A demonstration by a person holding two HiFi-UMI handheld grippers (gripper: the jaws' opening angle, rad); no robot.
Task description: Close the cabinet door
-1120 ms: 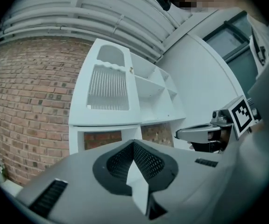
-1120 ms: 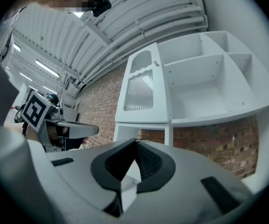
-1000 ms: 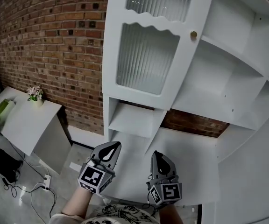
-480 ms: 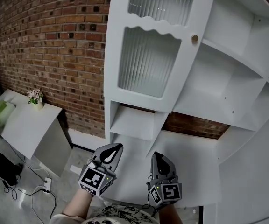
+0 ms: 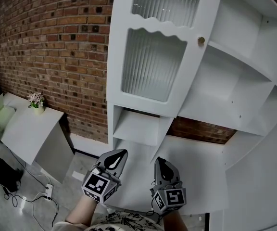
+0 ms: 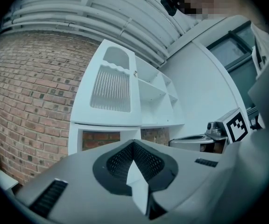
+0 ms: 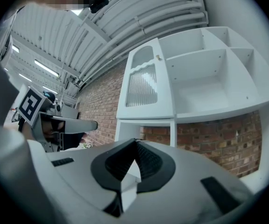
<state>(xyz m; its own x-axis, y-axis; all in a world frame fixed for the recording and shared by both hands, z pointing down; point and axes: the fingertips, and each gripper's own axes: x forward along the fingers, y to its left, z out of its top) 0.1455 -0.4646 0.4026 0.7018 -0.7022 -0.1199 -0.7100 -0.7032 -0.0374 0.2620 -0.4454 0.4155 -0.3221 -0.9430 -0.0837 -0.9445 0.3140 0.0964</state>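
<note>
A tall white cabinet fills the head view. Its ribbed-glass door (image 5: 153,64) with a small brass knob (image 5: 201,41) lies flat over the upper left section, and I cannot tell whether a gap remains. To its right, open shelves (image 5: 234,76) stand bare. My left gripper (image 5: 115,158) and right gripper (image 5: 160,163) hover side by side low in front of the cabinet, well below the door, touching nothing. Both are shut and empty. The door (image 6: 111,85) shows beyond the left gripper (image 6: 134,143). The door (image 7: 143,85) also shows beyond the right gripper (image 7: 135,141).
An open lower compartment (image 5: 138,124) sits under the door, above a white counter (image 5: 191,162). A red brick wall (image 5: 56,47) runs to the left. A low white table (image 5: 30,129) with a small flower pot (image 5: 36,100) stands at far left. Cables (image 5: 37,194) lie on the floor.
Both grippers stay in place and shut. Only the head view has tipped a little, so the cabinet sits slightly lower in the picture.
</note>
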